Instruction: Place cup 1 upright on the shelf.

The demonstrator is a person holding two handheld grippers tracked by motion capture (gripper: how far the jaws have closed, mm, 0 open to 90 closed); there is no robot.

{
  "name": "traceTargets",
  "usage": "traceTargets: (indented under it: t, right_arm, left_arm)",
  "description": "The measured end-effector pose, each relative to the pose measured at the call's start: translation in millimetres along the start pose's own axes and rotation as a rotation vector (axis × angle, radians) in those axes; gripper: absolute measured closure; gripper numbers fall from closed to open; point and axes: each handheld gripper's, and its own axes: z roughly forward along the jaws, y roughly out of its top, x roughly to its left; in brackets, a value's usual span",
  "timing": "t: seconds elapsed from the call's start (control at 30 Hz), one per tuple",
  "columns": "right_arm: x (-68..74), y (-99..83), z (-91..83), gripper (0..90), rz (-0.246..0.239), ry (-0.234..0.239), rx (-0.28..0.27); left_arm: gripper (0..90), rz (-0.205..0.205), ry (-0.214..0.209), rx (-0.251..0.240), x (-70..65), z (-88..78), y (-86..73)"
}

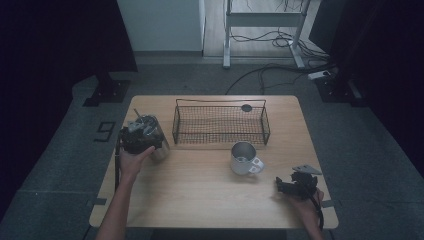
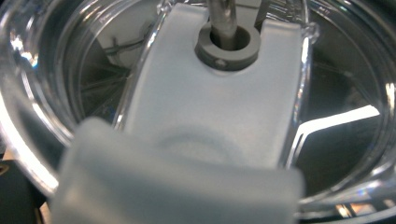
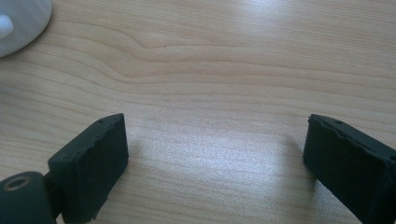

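Note:
A clear tumbler [image 1: 156, 139] with a lid stands at the table's left side. My left gripper [image 1: 136, 136] sits right on top of it, with a hand behind. Its view looks closely down on the clear lid [image 2: 336, 93], a frosted white flap [image 2: 210, 116] and a grey ring [image 2: 227, 50] around a metal straw [image 2: 223, 18]. Its jaws are hidden, so I cannot tell whether they grip. My right gripper [image 1: 281, 186] rests near the front right edge, and its black jaws [image 3: 215, 158] stand open over bare wood. A metal mug [image 1: 243, 157] with a white handle stands left of it, also at the corner [image 3: 18, 23].
A black wire basket [image 1: 175, 125] stands at the back middle of the wooden table [image 1: 200, 200]. A small dark round thing [image 1: 246, 107] lies at its far right corner. Cables and a desk frame are on the floor beyond.

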Motion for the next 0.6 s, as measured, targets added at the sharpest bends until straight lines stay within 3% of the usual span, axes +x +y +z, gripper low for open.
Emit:
traceTargets:
  t: [0.23, 0.6]
  right_arm:
    - [0.0, 0.0, 0.0, 6.9, 0.000, 0.000, -0.001]
    - [0.0, 0.0, -0.2, 7.5, -0.002, 0.002, -0.002]
  left_arm:
    - [4.0, 0.028, 0.008, -0.008, -6.7, -5.5, 6.3]
    - [4.0, 0.032, -0.010, -0.026, -10.9, -11.4, 16.7]
